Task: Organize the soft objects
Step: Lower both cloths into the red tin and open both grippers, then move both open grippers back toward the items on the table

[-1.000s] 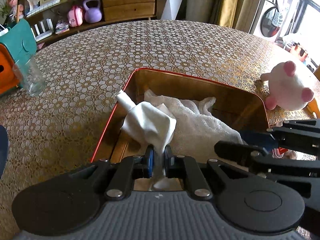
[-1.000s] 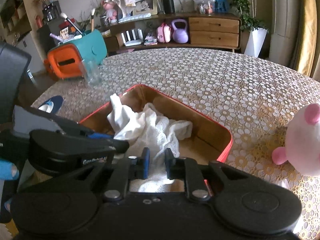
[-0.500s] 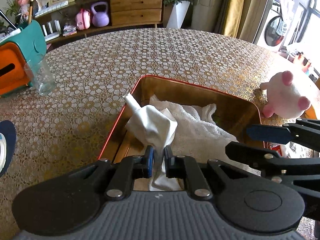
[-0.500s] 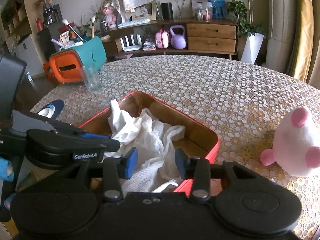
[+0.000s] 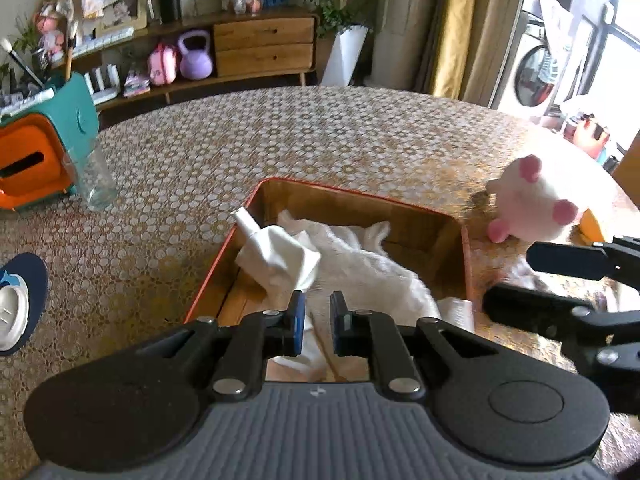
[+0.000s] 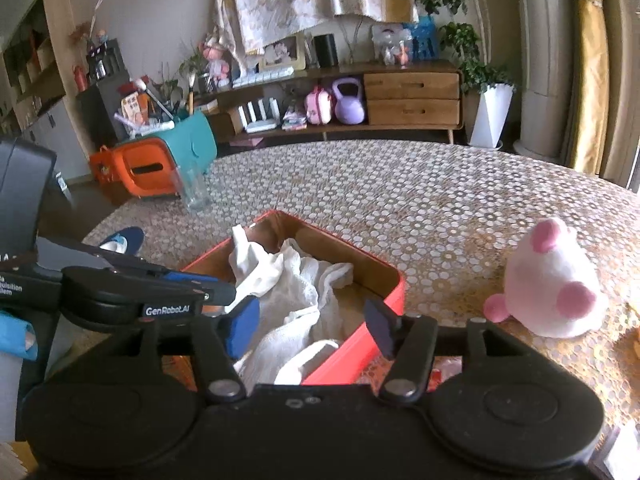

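A red-rimmed box (image 5: 352,194) (image 6: 356,268) sits on the table and holds a white cloth (image 5: 360,272) (image 6: 296,292) with a smoother white piece (image 5: 280,256) on its left side. My left gripper (image 5: 317,312) hangs over the box's near edge, jaws a little apart, the cloth lying loose below them. My right gripper (image 6: 312,322) is open wide above the box's near right corner, empty. A white and pink plush toy (image 5: 536,200) (image 6: 552,284) lies on the table right of the box.
A clear glass (image 5: 94,182) (image 6: 194,190) and a teal and orange case (image 5: 36,152) (image 6: 160,156) stand at the far left. A dark blue item (image 5: 20,304) lies at the left edge. An orange object (image 5: 592,224) sits behind the plush.
My left gripper has opened and let go of the white cloth, which dropped into the box. My right gripper opened wider. Both pulled back and up.
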